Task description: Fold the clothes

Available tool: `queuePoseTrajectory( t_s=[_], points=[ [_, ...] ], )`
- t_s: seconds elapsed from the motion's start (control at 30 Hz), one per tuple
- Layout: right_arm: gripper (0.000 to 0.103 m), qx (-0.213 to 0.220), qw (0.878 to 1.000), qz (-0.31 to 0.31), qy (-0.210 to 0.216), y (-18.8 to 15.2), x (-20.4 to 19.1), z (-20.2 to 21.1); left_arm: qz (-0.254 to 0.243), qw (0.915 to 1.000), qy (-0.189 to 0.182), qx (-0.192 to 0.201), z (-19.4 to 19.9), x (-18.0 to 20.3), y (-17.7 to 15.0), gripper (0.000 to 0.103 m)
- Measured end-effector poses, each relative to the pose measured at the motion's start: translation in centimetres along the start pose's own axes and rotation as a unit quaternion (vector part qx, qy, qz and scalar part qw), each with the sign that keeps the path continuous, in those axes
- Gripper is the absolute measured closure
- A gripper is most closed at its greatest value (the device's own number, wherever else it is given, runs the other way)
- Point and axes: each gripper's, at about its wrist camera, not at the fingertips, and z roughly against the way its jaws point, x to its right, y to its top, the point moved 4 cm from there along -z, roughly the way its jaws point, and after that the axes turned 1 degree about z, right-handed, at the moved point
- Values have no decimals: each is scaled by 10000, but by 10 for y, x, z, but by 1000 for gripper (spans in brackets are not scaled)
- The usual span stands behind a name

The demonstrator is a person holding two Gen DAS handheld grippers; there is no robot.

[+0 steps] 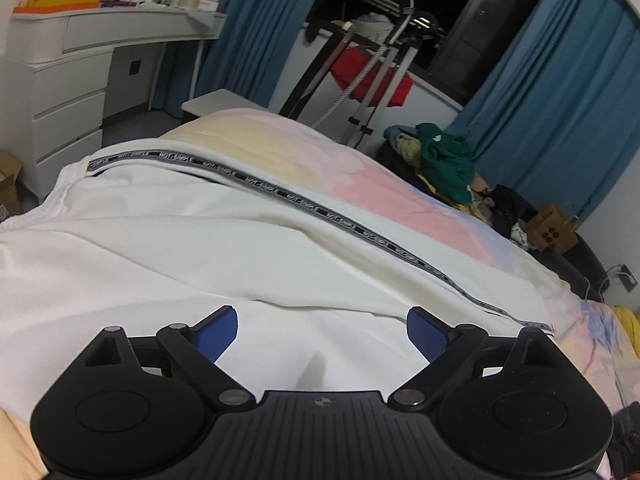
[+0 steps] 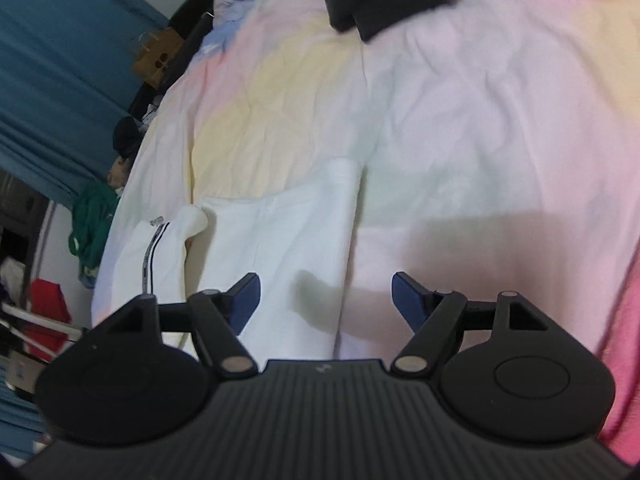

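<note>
- Lying spread across the pastel quilt (image 1: 360, 184) on the bed, the white garment (image 1: 168, 240) is taking up the near half in the left wrist view; a black lettered tape (image 1: 304, 204) is running along its far edge.
- Hovering over the cloth, the left gripper (image 1: 322, 334) is standing wide with nothing between its blue pads (image 1: 426, 334).
- Hanging over the garment's ribbed hem (image 2: 344, 216) where it meets the quilt, the right gripper (image 2: 326, 302) is also gaping wide and gripping nothing.
- Judging by its drape and soft creases, the fabric is looking light, limp and fairly thick; it is likely sagging wherever it is not supported, and is neither fragile nor slippery.
- Pinching the ribbed hem or the taped seam is looking wisest, since those doubled edges are giving the pads more to bite than the flat middle.
- Catching the quilt along with the cloth is the risk.
</note>
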Motion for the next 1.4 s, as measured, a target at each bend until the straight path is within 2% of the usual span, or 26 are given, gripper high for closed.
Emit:
queuePoseTrajectory(
  t_s=[0.1, 0.2, 0.3, 0.37, 0.53, 0.57, 0.63, 0.77, 0.87, 0.93, 1.0, 1.07, 1.13, 1.2, 1.23, 1.33, 1.4],
  points=[
    [28, -585, 9981, 6, 200, -9, -5, -28, 77, 10000, 41, -8, -1, -2, 0, 10],
    [28, -762, 9965, 304, 178, -13, -16, -47, 159, 9998, 139, -36, -3, -5, -1, 10],
    [28, -724, 9954, 497, 394, -16, -28, -51, 289, 9992, 249, -98, -6, -12, -4, 10],
    [29, -672, 9923, 514, 909, -18, -38, -47, 377, 9987, 330, -116, -7, -16, -4, 10],
    [28, -383, 9817, 875, 1647, -23, -62, -32, 564, 9976, 388, -135, -8, -21, -2, 10],
    [28, -362, 9818, 892, 1637, -24, -64, -32, 589, 9974, 394, -103, -6, -22, -1, 10],
    [28, -426, 9865, 844, 1339, -28, -61, -37, 632, 9970, 444, -34, -4, -24, 2, 10],
    [32, -843, 9921, 789, 494, -32, -42, -69, 757, 9957, 538, 24, 1, -33, 6, 10],
    [32, -873, 9930, 640, 478, -31, -38, -76, 925, 9944, 518, -5, 11, -43, 11, 10],
    [33, -901, 9908, 520, 869, -28, -43, -74, 1233, 9916, 390, -62, 23, -56, 18, 10],
    [34, -864, 9866, 496, 1291, -25, -49, -69, 1715, 9844, 323, -227, 39, -77, 24, 10],
    [39, -737, 9856, 644, 1377, -24, -54, -62, 2311, 9712, 376, -442, 57, -104, 26, 9],
    [66, -655, 9885, 858, 1063, -25, -53, -62, 2947, 9527, 470, -576, 77, -136, 26, 9],
    [77, -786, 9897, 957, 713, -28, -49, -71, 3258, 9422, 586, -528, 99, -160, 23, 8],
    [79, -844, 9899, 976, 583, -29, -46, -75, 3399, 9370, 638, -497, 110, -171, 22, 6],
    [85, -845, 9913, 788, 637, -25, -35, -71, 3809, 9218, 567, -446, 129, -197, 17, 5],
    [89, -801, 9915, 767, 680, -24, -33, -68, 3883, 9177, 700, -456, 129, -208, 13, 3]
  ],
)
